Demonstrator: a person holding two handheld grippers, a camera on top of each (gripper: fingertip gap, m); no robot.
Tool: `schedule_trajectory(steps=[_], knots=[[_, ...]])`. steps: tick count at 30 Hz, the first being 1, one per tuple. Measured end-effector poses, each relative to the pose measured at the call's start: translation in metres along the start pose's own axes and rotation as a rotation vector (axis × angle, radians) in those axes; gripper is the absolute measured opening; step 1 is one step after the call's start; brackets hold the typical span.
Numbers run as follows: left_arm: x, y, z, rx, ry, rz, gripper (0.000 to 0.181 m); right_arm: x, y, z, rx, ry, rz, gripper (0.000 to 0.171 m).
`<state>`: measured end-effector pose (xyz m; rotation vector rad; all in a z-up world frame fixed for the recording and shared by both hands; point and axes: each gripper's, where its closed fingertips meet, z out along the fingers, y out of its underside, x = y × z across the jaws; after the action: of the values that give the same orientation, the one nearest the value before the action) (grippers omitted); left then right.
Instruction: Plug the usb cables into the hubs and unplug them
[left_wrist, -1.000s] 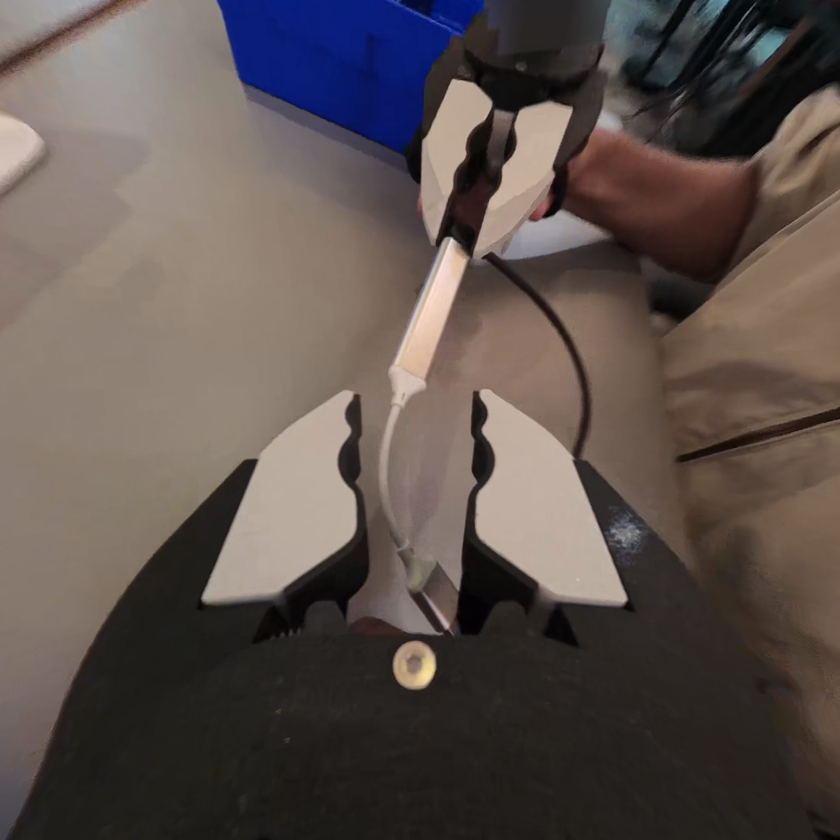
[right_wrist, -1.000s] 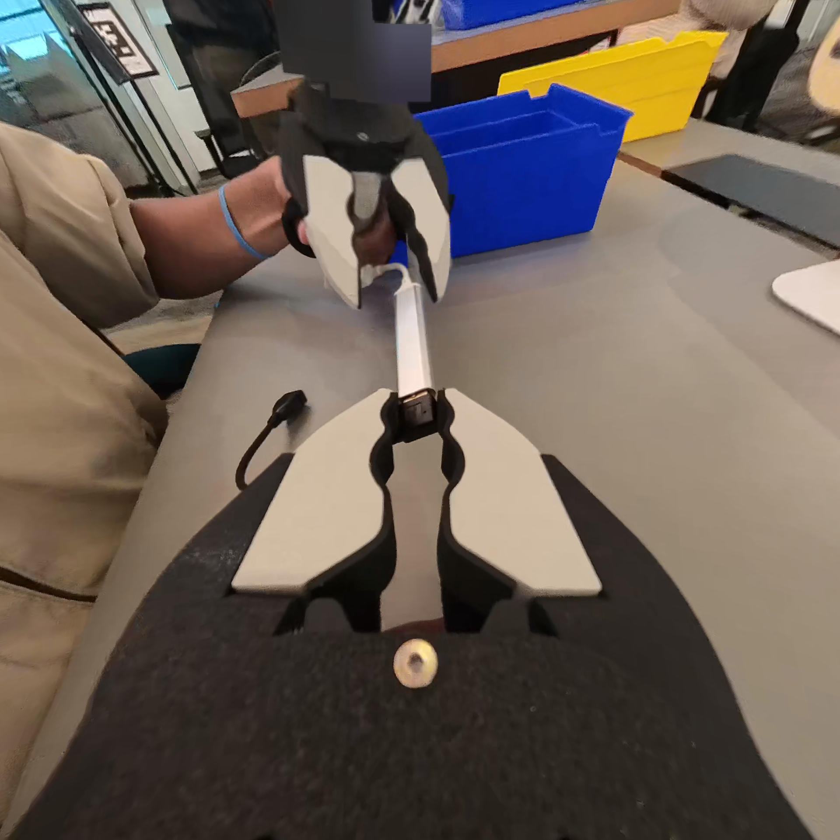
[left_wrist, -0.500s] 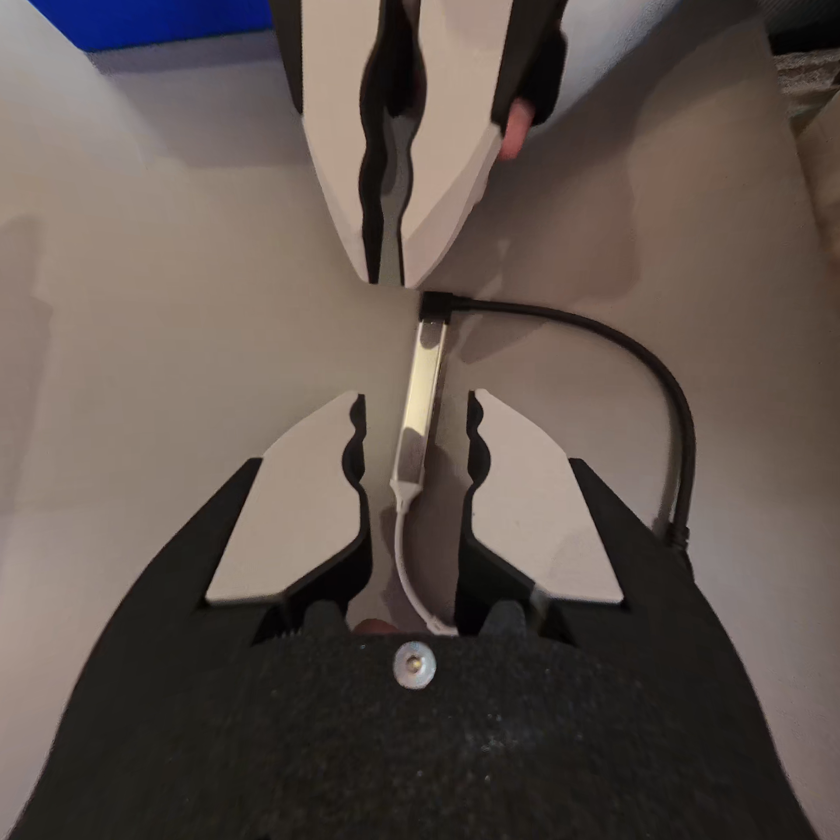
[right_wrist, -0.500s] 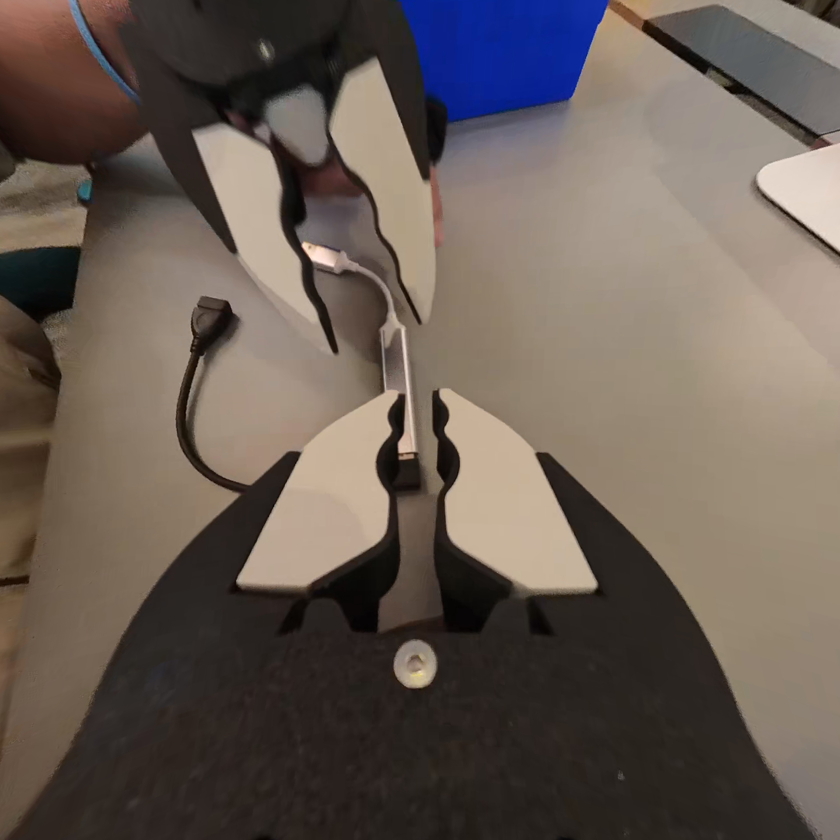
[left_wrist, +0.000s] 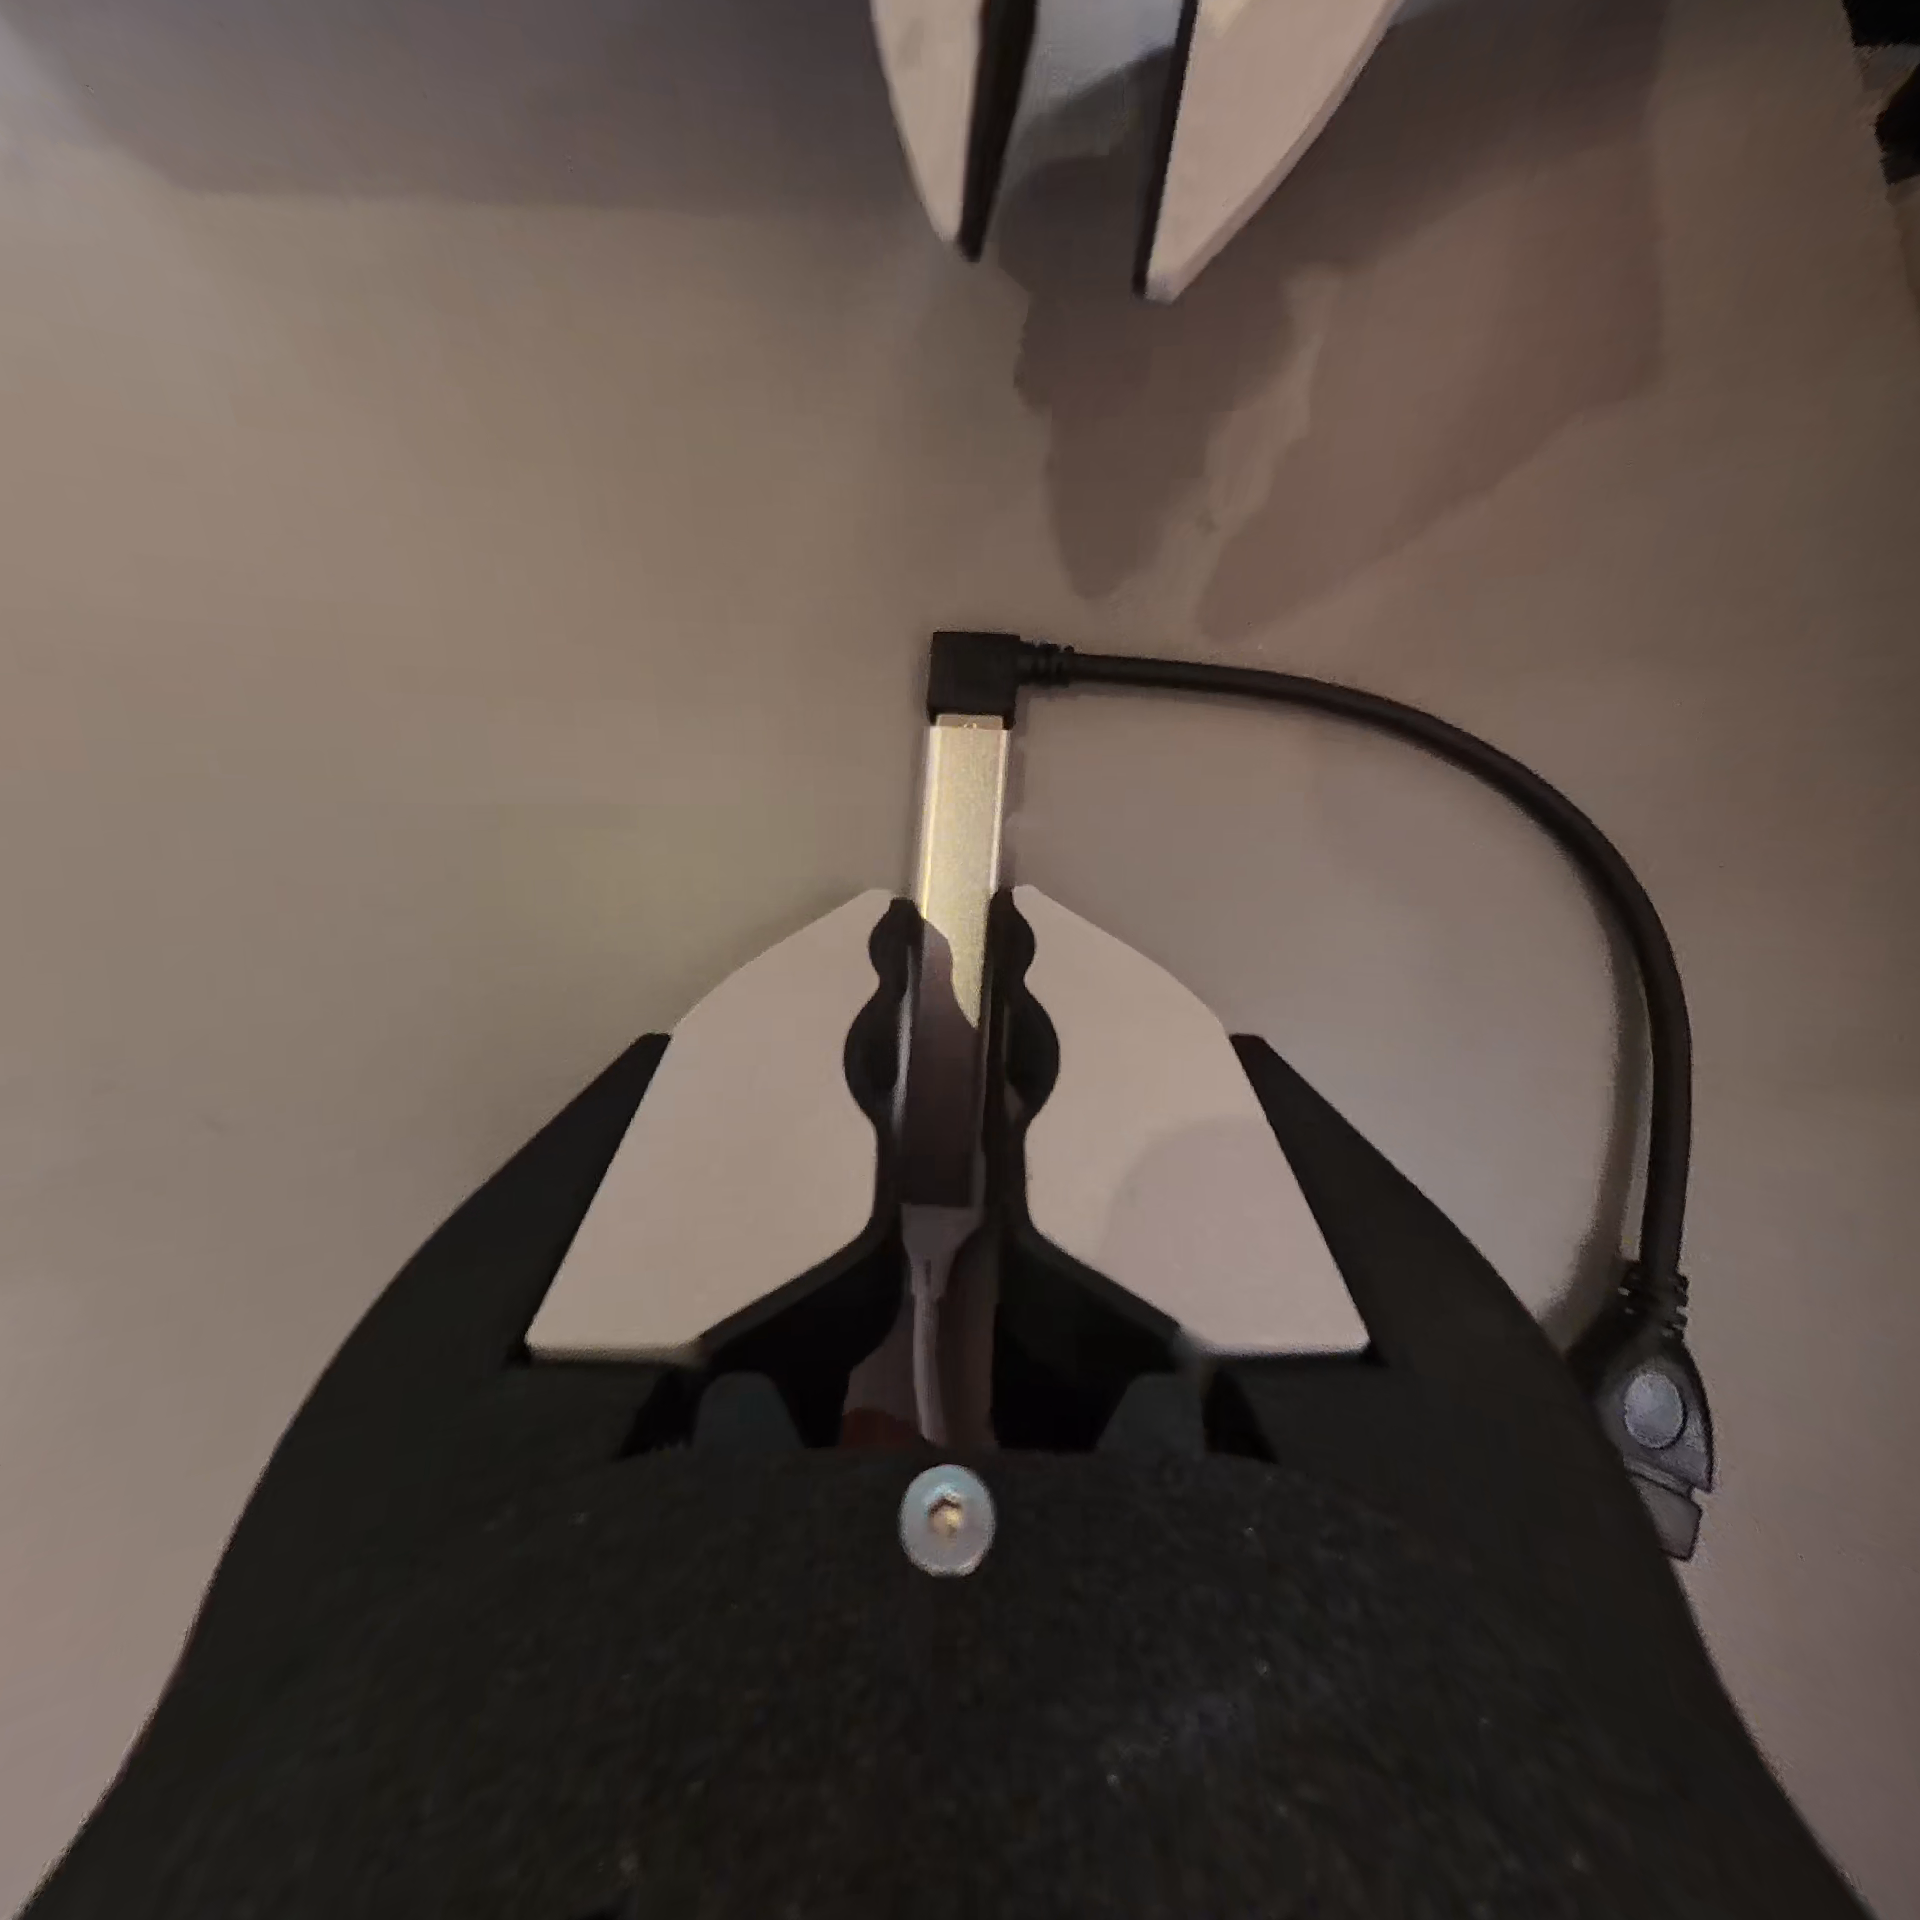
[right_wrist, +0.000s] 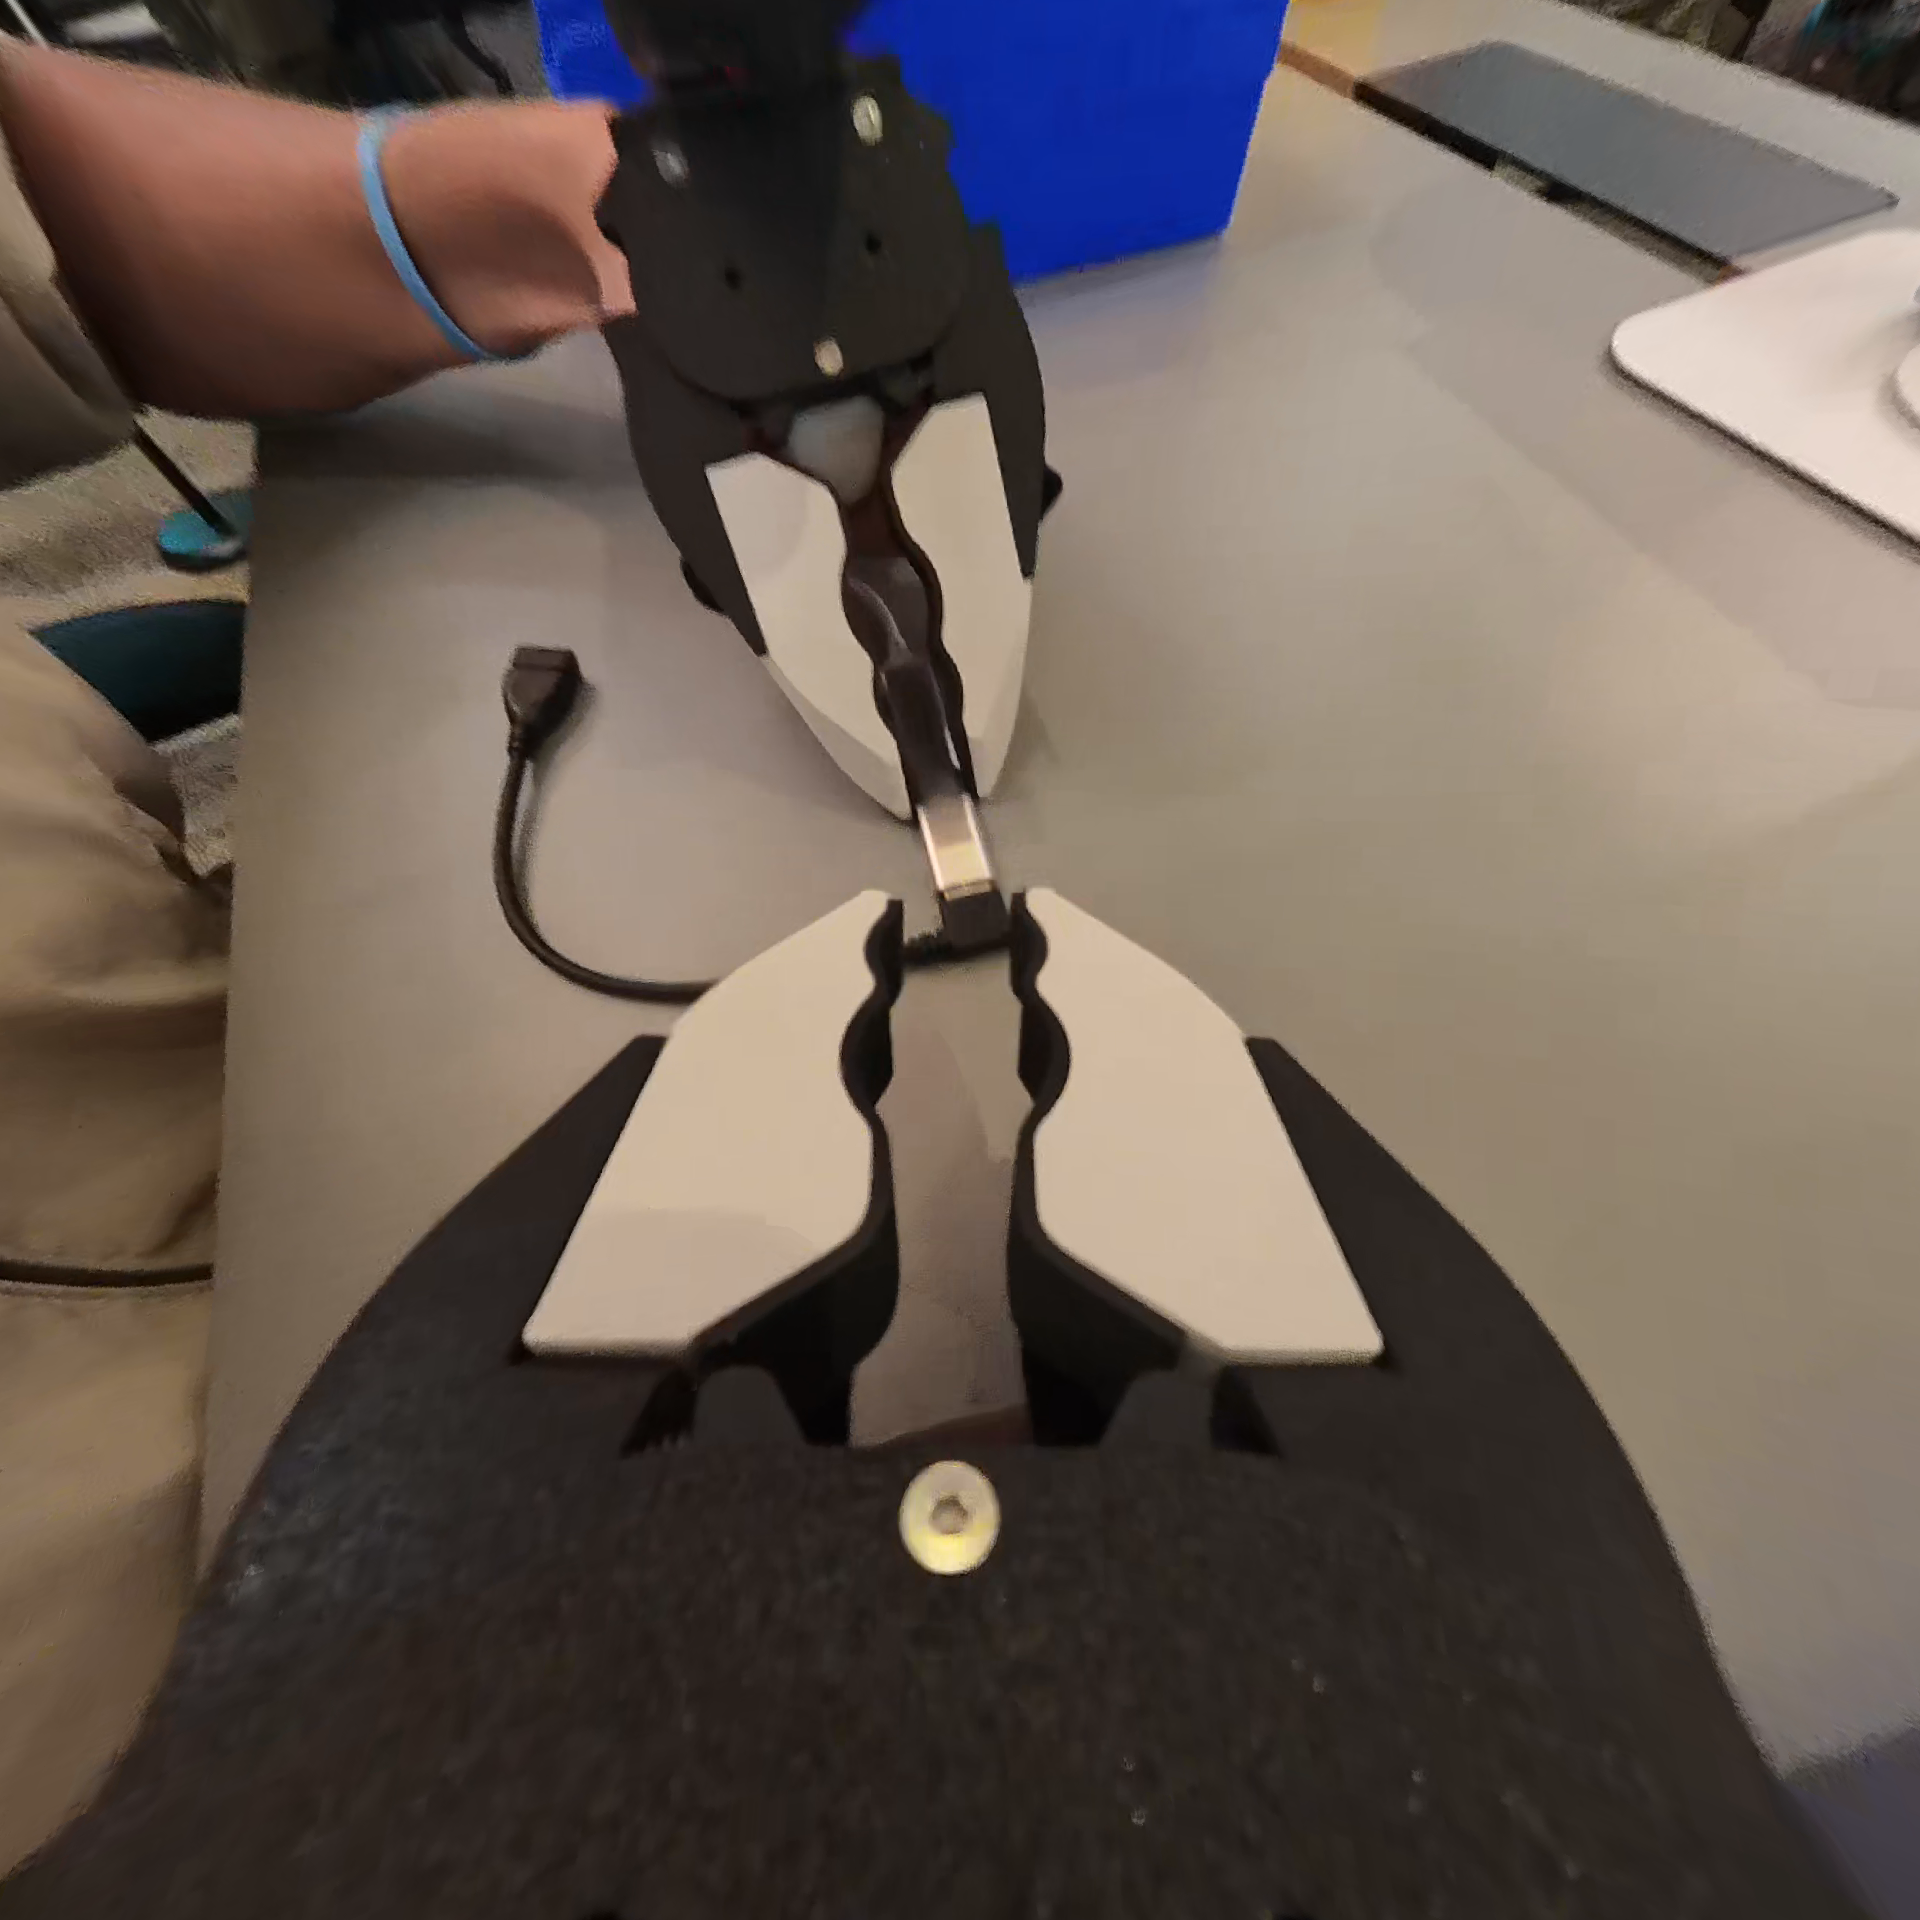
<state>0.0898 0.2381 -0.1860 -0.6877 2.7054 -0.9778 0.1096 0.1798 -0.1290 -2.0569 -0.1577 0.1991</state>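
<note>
The left gripper (left_wrist: 945, 909) is clamping the silver hub (left_wrist: 961, 821), its two fingers pressed against the hub's long sides. In the left wrist view the hub is running from the centre toward 12 o'clock, with its far half sticking out past the fingertips and its white lead (left_wrist: 935, 1309) trailing back between the fingers toward 6 o'clock. The hub is lying low on the grey table (left_wrist: 416, 623).

A black cable (left_wrist: 1538, 769) is sitting plugged into the hub's far end through an angled plug (left_wrist: 971, 670). From the plug the cable is leaving toward 3 o'clock, then arcing round to 5 o'clock, where its free socket end (left_wrist: 1652, 1423) is resting on the table beside the gripper body.

The right gripper (right_wrist: 956, 904) is standing released, with a clear gap between its fingers and nothing in it. In the right wrist view its tips are flanking the angled plug (right_wrist: 966, 920) without gripping it; whether they are touching it cannot be told. The hub (right_wrist: 951, 847) is lying just past those tips toward 12 o'clock, and the left gripper (right_wrist: 935, 800) is facing back from 12 o'clock. The cable (right_wrist: 530, 904) is looping out toward 9 o'clock, its socket end (right_wrist: 540, 681) lying at 10 o'clock.

A hand (right_wrist: 499, 249) with a blue wristband (right_wrist: 405, 249) is holding the left gripper at 11 o'clock. A blue bin (right_wrist: 1101, 125) is standing at 12 o'clock, and a white base (right_wrist: 1787, 364) is lying at 2 o'clock.
</note>
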Motion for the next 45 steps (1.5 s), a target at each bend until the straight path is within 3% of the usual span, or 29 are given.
schedule_trajectory(steps=[6,14,17,20,27,29,32,39,43,45], knots=[[0.012,-0.005,-0.006,0.013,0.035,0.004,0.015,-0.008,0.019,0.021,-0.100,-0.013,-0.049,0.039],[0.017,-0.032,-0.043,0.119,0.067,-0.003,0.015,-0.018,-0.017,0.029,0.055,-0.110,-0.043,0.044],[0.011,-0.029,-0.050,0.128,0.021,0.001,0.015,-0.023,-0.031,0.016,0.156,-0.171,-0.024,0.042],[0.009,-0.031,-0.057,0.154,-0.008,-0.005,0.015,-0.010,-0.035,0.010,0.177,-0.190,0.169,0.040],[0.014,-0.042,-0.061,0.171,-0.014,0.041,0.015,-0.028,-0.038,0.030,0.142,-0.312,0.480,0.036],[0.014,-0.042,-0.060,0.162,-0.021,0.049,0.015,-0.031,-0.042,0.033,0.160,-0.330,0.516,0.023],[0.013,-0.041,-0.061,0.164,-0.025,0.048,0.015,-0.030,-0.043,0.035,0.169,-0.334,0.574,0.021],[0.014,-0.042,-0.057,0.182,-0.068,0.060,0.015,-0.024,-0.039,0.035,0.168,-0.295,0.556,0.008],[0.014,-0.041,-0.059,0.202,-0.006,-0.031,0.037,-0.028,-0.043,0.033,0.155,-0.282,0.472,0.008],[0.018,-0.043,-0.061,0.226,0.068,-0.076,0.038,-0.030,-0.047,0.031,0.162,-0.279,0.422,0.008]])
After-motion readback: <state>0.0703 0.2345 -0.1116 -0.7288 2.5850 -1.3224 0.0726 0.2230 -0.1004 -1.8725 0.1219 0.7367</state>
